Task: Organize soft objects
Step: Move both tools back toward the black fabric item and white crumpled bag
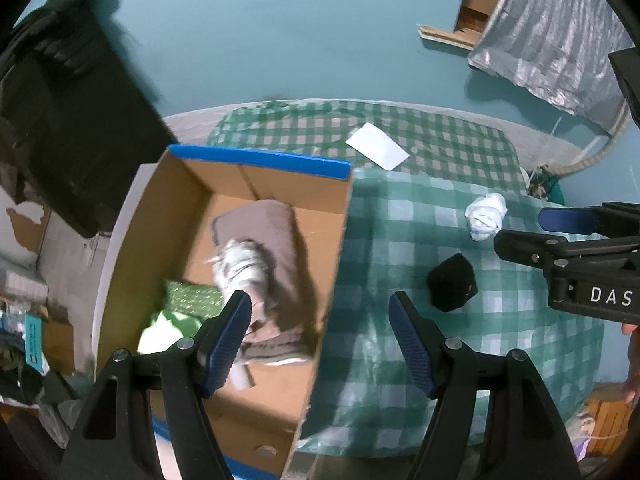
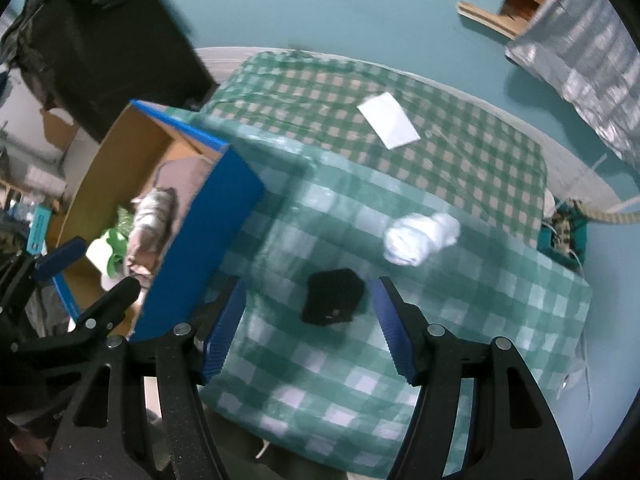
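Two soft bundles lie on the checked cloth (image 2: 460,360): a black, angular wad (image 2: 334,301) between my right gripper's (image 2: 308,326) spread, ribbed blue pads, and a white, knotted roll (image 2: 420,238) beyond it. One cardboard box (image 1: 256,184), blue-edged, holds a taupe folded fabric (image 1: 276,240), a grey-white bundle (image 1: 240,268) and green pieces. My left gripper (image 1: 320,338) hangs released, empty, above the box wall.

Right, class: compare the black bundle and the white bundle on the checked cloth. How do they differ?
The black bundle is dark, flat and angular; the white bundle is pale, rounder and lumpier. The black bundle lies between the open right gripper's fingers in its view; the white bundle lies beyond them. Both rest on the checked cloth, outside the cardboard box.
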`<state>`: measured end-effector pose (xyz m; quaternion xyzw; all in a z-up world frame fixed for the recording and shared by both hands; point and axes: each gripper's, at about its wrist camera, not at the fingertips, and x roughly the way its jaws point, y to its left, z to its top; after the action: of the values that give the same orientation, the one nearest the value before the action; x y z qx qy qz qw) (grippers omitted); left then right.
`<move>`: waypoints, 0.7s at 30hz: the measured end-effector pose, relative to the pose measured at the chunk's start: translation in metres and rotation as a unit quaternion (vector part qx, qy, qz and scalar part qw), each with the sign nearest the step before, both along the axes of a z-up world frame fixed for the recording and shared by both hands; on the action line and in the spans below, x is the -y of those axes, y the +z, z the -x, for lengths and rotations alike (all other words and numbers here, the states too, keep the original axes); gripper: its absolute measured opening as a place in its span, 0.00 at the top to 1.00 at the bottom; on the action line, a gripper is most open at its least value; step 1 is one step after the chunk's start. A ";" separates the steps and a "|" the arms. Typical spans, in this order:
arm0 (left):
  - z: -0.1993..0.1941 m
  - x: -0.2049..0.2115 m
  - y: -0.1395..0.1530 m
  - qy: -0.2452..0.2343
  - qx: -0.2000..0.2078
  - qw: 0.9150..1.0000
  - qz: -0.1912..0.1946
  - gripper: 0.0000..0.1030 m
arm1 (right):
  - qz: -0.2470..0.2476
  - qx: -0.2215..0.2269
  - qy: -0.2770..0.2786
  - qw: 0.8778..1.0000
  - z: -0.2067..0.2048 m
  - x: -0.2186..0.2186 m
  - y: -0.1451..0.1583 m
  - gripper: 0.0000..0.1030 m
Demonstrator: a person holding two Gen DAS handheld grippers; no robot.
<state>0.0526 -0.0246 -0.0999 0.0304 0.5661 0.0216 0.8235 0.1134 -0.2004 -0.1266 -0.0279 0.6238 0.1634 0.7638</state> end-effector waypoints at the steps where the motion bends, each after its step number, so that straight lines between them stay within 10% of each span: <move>1: -0.003 0.004 -0.001 -0.004 -0.002 1.000 -0.001 0.29 | 0.000 -0.003 -0.005 1.000 -0.001 0.006 -0.002 0.36; 21: -0.055 0.078 -0.034 -0.100 -0.024 0.995 -0.017 0.24 | -0.003 -0.062 -0.110 0.992 -0.047 0.082 -0.052 0.36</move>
<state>0.1077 -0.1023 -0.1340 0.1014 0.5793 -0.0520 0.8071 0.1606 -0.2827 -0.1782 0.0530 0.6691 0.0819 0.7368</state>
